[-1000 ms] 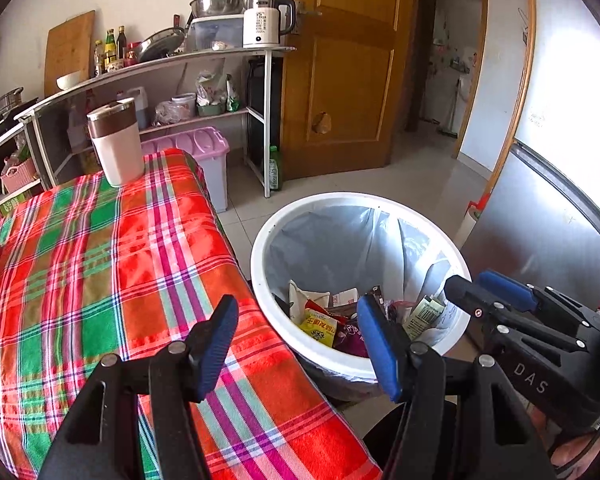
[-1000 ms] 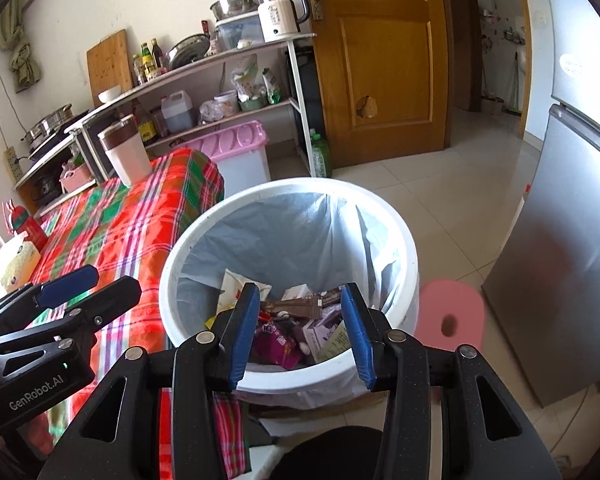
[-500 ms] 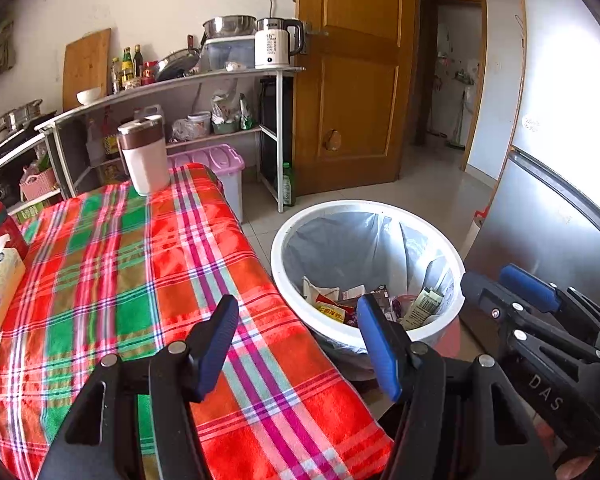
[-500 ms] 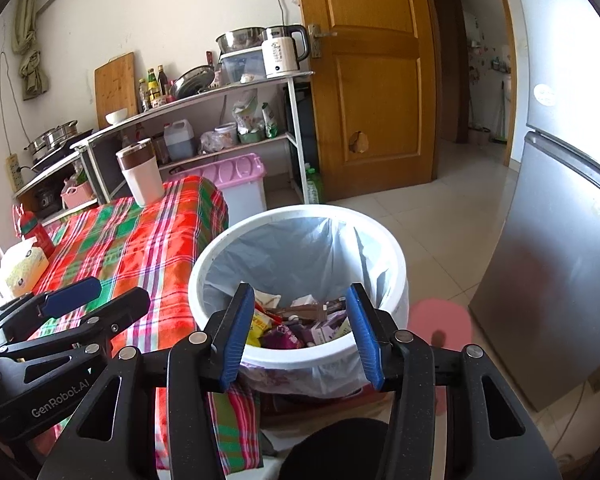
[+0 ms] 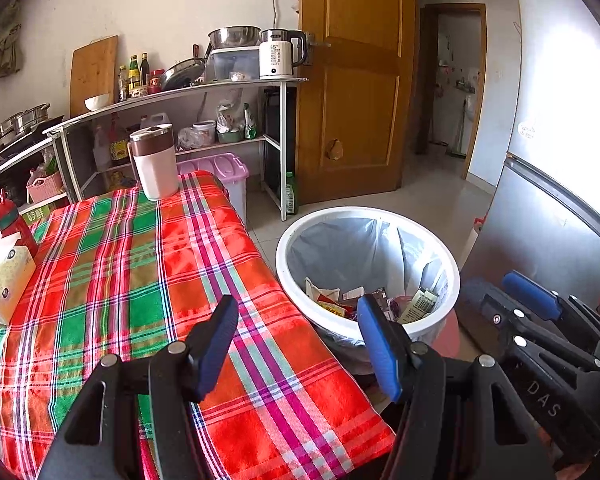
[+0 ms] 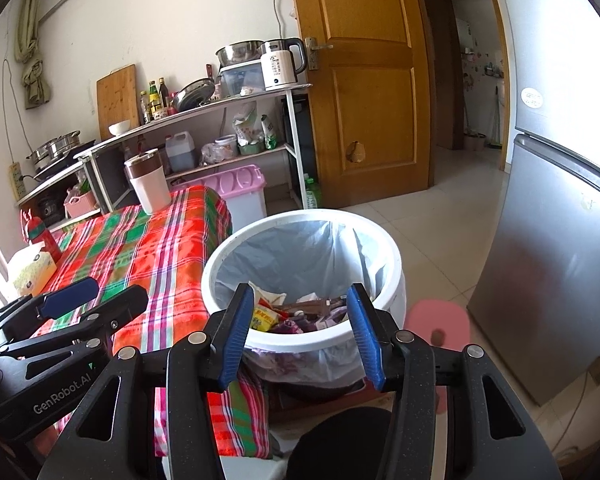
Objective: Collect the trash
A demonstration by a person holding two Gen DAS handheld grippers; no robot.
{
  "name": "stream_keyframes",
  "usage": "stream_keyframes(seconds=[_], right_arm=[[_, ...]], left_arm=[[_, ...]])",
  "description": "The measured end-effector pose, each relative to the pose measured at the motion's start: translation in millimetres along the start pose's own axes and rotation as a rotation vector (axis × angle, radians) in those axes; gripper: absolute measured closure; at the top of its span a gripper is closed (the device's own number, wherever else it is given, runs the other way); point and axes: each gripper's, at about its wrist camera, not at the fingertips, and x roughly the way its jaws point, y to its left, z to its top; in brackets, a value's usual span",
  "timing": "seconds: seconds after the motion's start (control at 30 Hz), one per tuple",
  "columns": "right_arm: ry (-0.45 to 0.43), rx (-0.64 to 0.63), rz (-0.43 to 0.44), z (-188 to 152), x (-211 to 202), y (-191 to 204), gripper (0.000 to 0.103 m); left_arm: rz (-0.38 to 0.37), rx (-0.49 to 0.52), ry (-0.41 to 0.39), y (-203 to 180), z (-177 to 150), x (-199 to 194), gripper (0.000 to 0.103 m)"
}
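Small kitchen, tiled floor, wooden door (image 6: 364,92), steel shelving. Woven plaid tablecloth (image 5: 140,272) over table, glossy round white bin (image 6: 388,256) just beside it, grey-lined, crumpled wrappers (image 6: 296,312) inside. Left gripper (image 5: 296,344) and right gripper (image 6: 300,328) both released, empty.

The left gripper (image 5: 296,336) is a black plastic clamp-like frame with triangular cut-outs in its arms; round silver rivets sit at the pivots; its two fingers carry ribbed blue rubber pads (image 5: 374,344); seen from the right wrist, its side bears white lettering "GenRobot.AI". The right gripper (image 6: 300,320) has the same black speckled frame, silver rivets and blue pads (image 6: 240,320); from the left wrist, white letters "DAS" show on its body.
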Motion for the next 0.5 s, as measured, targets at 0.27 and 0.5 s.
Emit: stream_keyframes(seconds=[0.27, 0.5], right_arm=[[-0.02, -0.013, -0.004, -2.1, -6.6, 6.0, 0.053], [-0.027, -0.02, -0.005, -0.9, -7.3, 7.9, 0.053]], left_arm=[[-0.001, -0.007, -0.004, 0.5, -0.2, -2.2, 0.039], [-0.003, -0.014, -0.002, 1.7, 0.2, -2.2, 0.038]])
